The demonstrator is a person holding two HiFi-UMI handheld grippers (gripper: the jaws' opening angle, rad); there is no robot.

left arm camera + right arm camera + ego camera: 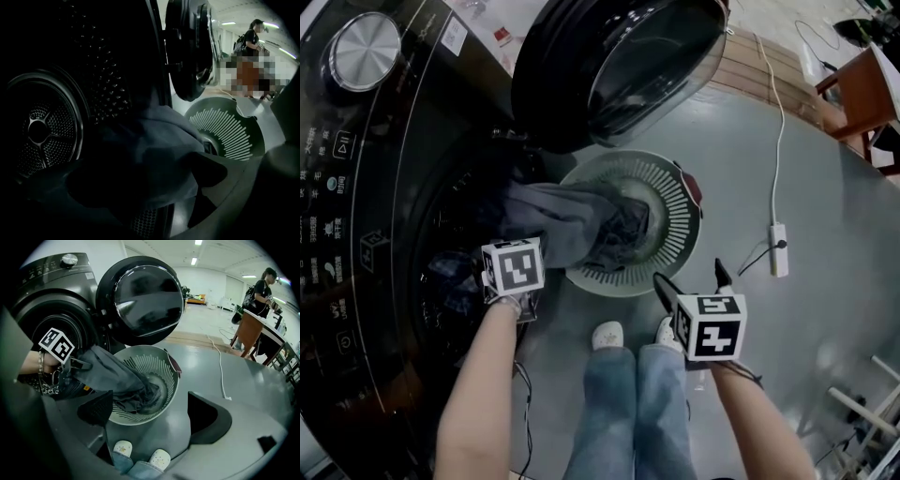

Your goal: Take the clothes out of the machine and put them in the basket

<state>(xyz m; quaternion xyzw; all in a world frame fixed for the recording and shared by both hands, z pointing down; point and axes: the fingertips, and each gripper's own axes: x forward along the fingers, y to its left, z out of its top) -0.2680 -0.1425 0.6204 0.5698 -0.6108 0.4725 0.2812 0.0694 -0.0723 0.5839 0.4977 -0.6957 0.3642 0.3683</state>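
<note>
Garment (pixel 154 138) half inside dark drum (pixel 44 131)

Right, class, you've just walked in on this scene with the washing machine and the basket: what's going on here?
A person is unloading a front-loading washing machine with a tool in each hand. A grey garment hangs from the machine's opening down into the slotted basket on the floor, so it is only partway across. The left tool is at the opening, open, with the cloth between its jaws. The right tool hangs open and empty near the basket.
</note>
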